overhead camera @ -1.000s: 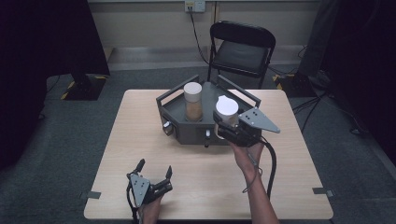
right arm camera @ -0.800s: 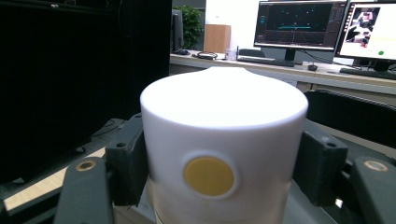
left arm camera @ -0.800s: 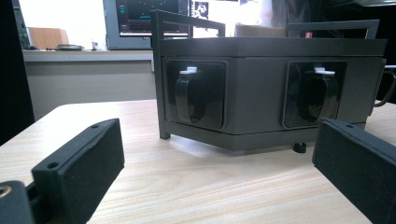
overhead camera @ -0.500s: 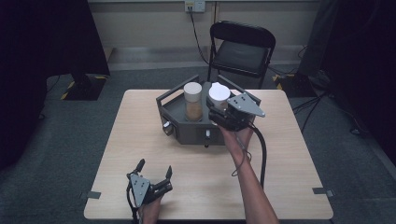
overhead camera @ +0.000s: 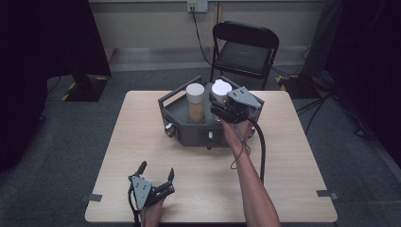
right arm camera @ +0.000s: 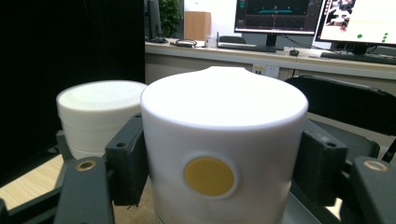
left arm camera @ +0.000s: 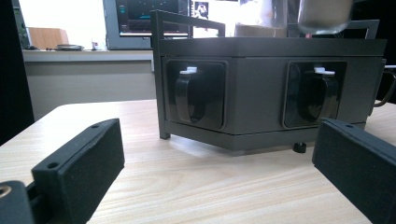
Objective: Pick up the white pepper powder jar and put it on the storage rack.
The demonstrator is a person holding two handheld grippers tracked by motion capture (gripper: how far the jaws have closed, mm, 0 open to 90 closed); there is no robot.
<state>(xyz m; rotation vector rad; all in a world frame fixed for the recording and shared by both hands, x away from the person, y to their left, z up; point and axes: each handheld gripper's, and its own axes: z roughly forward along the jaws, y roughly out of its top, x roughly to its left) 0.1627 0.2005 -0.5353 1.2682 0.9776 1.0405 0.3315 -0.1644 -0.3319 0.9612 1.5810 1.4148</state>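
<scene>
The white-lidded cylindrical jar with a round yellow dot on its lid's side (right arm camera: 223,154) stands over the right part of the dark grey angular metal rack (overhead camera: 184,131), which sits toward the far middle of the light wooden table (overhead camera: 288,184). The right gripper (overhead camera: 222,111) is clamped on this jar's lid, one black jaw pressed to each side (the right gripper view shows both pads flush against the white plastic). Just beside it, to its left in the rack, stands a second white-lidded jar with tan contents (overhead camera: 195,103). Two black recessed knobs with white tips (left arm camera: 195,93) face the near side of the rack. The left gripper (overhead camera: 155,182) rests at the near edge of the table, well apart from the rack, its jaws spread wide and grasping nothing. A black folding chair (overhead camera: 246,49) stands beyond the table.
</scene>
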